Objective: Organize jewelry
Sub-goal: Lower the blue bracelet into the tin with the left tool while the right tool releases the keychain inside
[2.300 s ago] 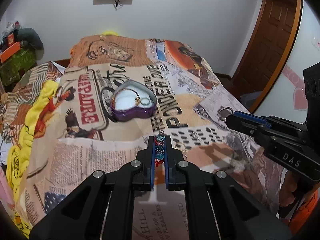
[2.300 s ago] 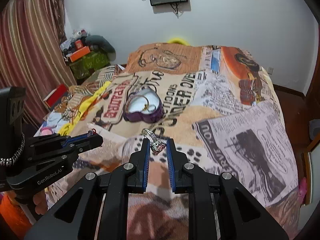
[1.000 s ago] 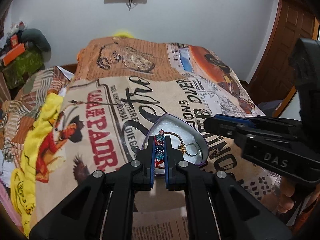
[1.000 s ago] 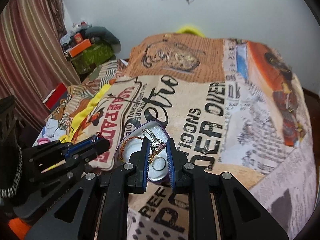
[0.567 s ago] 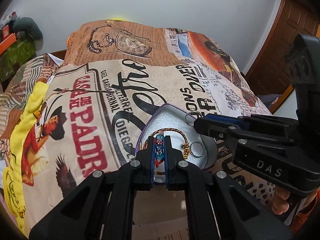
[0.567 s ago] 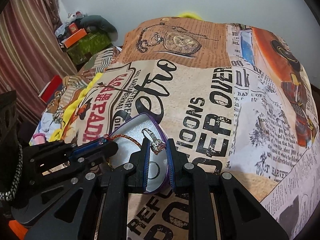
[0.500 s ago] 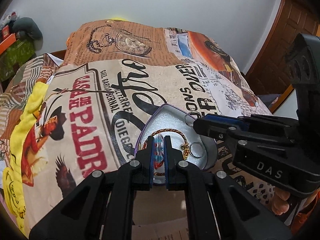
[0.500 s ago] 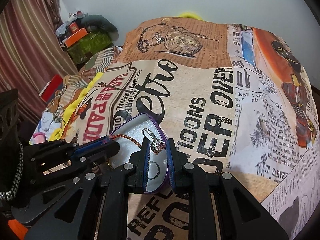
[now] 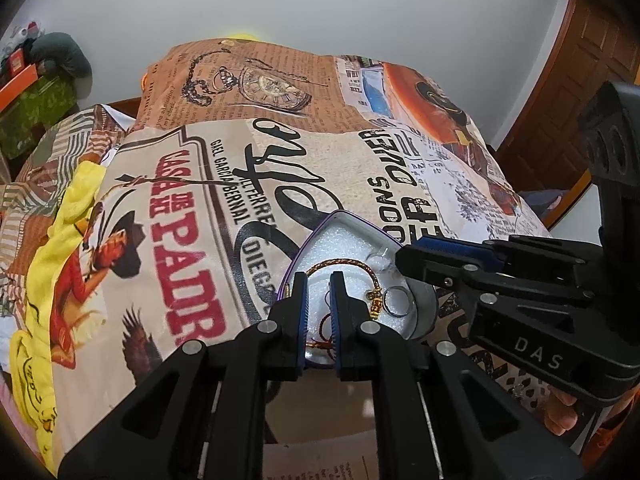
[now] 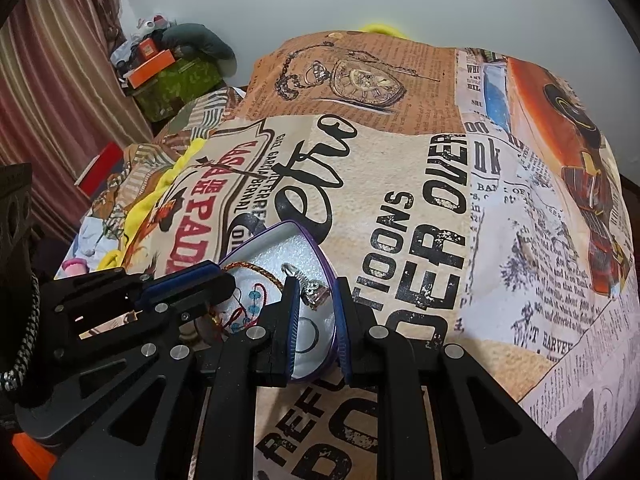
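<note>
The bed (image 9: pixel 192 208) with its printed newspaper-style cover fills both views, and the purple heart-shaped box (image 9: pixel 352 236) lies on it just ahead of both grippers. Half a second ago the left gripper (image 9: pixel 319 284) was closed on a red-and-blue beaded bracelet; now its jaws stand narrowly apart with nothing between them, and the beaded bracelet (image 10: pixel 250 308) lies on the white foam inside the box. The right gripper (image 10: pixel 316 292) has not changed: its jaws are still closed on a silver ring with a stone (image 10: pixel 310 286), held over the box's right side. The left view shows a braided gold-and-red bracelet (image 9: pixel 344 266) curving across the foam to a gold clasp, with a plain silver ring (image 9: pixel 396 300) lying beside the clasp; there the right gripper's fingers hide the held ring. The right view alone shows the dropped beads, just beside the left gripper's tip, and the held ring clearly; the plain ring appears there low between the right jaws.
</note>
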{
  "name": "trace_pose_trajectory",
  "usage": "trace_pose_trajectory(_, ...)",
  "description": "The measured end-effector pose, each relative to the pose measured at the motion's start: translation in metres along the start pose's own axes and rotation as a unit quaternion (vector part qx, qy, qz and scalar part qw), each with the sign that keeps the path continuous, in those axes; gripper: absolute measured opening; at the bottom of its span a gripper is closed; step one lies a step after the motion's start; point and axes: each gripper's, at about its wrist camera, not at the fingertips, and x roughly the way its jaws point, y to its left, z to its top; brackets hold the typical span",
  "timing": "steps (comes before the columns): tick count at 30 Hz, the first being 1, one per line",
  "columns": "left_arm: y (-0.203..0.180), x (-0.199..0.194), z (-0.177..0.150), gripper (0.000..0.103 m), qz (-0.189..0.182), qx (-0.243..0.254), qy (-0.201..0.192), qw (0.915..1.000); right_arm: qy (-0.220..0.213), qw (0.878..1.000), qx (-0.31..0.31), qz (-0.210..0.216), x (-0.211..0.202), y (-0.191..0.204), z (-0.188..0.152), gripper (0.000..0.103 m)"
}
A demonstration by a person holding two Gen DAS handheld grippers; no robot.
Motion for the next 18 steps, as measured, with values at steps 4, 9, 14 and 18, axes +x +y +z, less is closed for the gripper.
trace_pose_trajectory(4,0.001,-0.008,0.001,0.02,0.005,-0.003,-0.007,1.0,0.001,1.0,-0.003,-0.005,-0.005,0.002,0.0,0.02)
trace_pose_trajectory(9,0.0,-0.023,0.002,0.021,0.009,-0.004,-0.015,0.9998,-0.005,1.0,-0.009,-0.014,-0.016,0.006,-0.001,0.022)
trace_pose_trajectory(14,-0.002,-0.04,0.0,0.021,0.014,-0.001,-0.021,0.9997,-0.015,0.999,-0.018,-0.027,-0.033,0.011,-0.005,0.022)
trace_pose_trajectory(18,-0.007,-0.056,-0.003,0.022,0.017,0.002,-0.026,0.9995,-0.027,0.999,-0.027,-0.037,-0.051,0.016,-0.01,0.022)
